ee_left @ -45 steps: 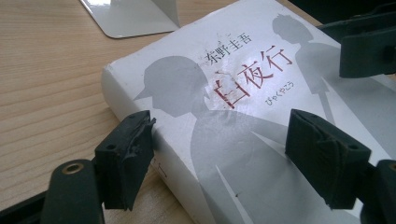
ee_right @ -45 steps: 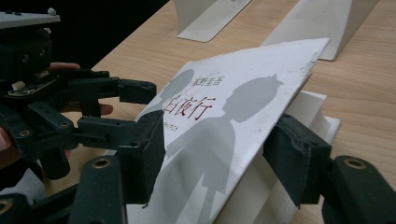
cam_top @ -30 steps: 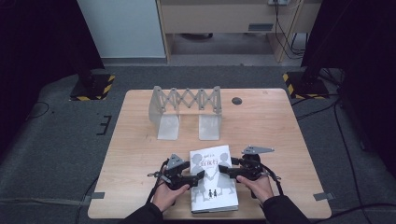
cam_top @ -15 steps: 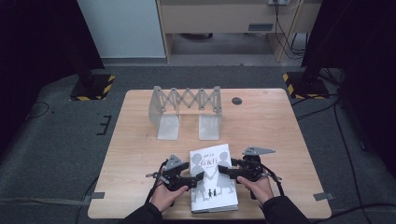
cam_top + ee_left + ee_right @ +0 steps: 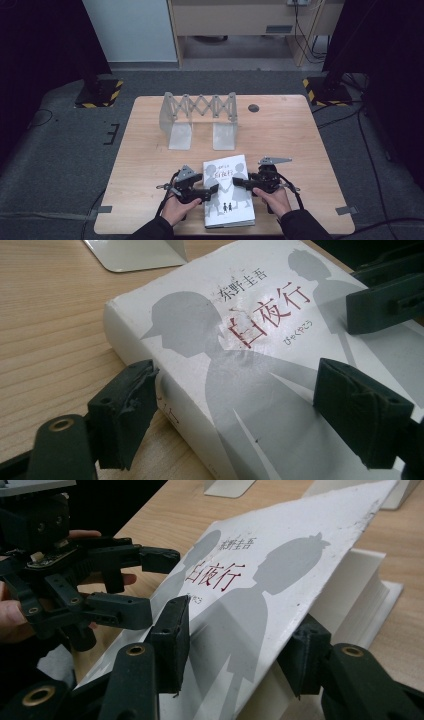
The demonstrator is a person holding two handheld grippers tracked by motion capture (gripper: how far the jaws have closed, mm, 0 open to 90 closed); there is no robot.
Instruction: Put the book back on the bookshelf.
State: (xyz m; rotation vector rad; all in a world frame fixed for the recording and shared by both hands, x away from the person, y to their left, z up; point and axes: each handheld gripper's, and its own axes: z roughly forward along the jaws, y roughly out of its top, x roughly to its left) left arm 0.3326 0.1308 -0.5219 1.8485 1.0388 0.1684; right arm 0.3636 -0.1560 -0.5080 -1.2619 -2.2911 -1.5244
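A: Near the front edge of the bench (image 5: pixel 150 150) lies the book (image 5: pixel 227 192), flat on its back, between the two hands.

B: And the left tool (image 5: pixel 212 189)?

A: It sits at the book's spine side. One jaw stands off the spine over bare wood, the other hangs above the cover. Its jaws have just been opening, with the book's edge between them but no pad pressing on it.

B: The right tool (image 5: pixel 237 181)?

A: It has the front cover's free edge. One pad lies on top of the cover (image 5: pixel 280 580), the other under it, and the cover is lifted off the pages (image 5: pixel 365 600). Its jaws have just been closing on that cover.

B: Anything else on the bench?

A: A folding rack (image 5: pixel 200 117) stands well behind the book, and a small dark disc (image 5: pixel 254 108) lies near the far right.
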